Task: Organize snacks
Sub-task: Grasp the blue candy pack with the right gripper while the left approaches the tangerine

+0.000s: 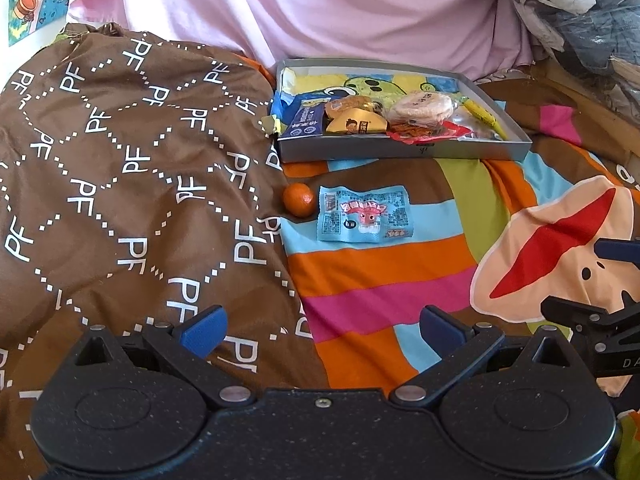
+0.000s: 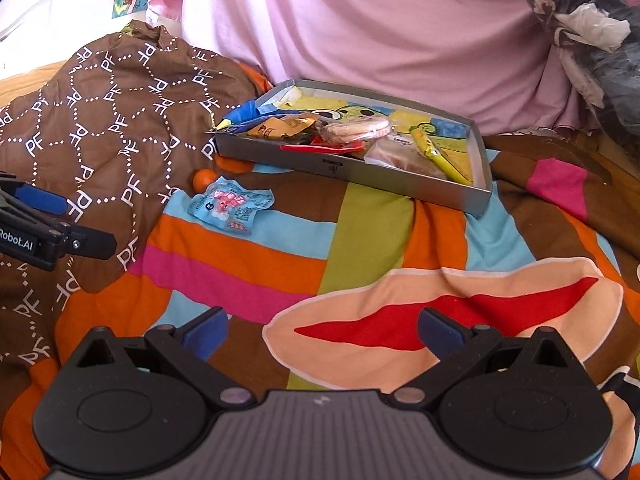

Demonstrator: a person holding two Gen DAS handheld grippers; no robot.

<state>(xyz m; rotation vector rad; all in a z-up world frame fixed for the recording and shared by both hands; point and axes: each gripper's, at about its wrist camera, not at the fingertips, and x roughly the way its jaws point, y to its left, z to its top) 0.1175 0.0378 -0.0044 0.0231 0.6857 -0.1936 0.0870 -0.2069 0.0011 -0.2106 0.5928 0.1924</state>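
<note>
- The left gripper (image 1: 322,330) hovers low over the bed, its blue fingers (image 1: 202,330) spread wide apart with nothing between them.
- The right gripper (image 2: 322,330) hovers over the striped bedsheet (image 2: 248,256), its fingers (image 2: 206,332) likewise apart and empty.
- A shallow grey tray (image 1: 400,152) rests on the bedsheet toward the far side of the bed, in front of a pink cloth (image 1: 320,8).
- Inside the tray lie several snacks: a round rice cracker (image 1: 422,106), a golden packet (image 1: 356,124), a blue packet (image 1: 302,120) and a yellow stick (image 1: 482,116).
- A light-blue snack packet (image 1: 364,214) lies flat on the bedsheet, on the near side of the tray.
- A small orange (image 1: 299,199) sits just beside that packet, at the edge of a brown quilt (image 1: 120,180).
</note>
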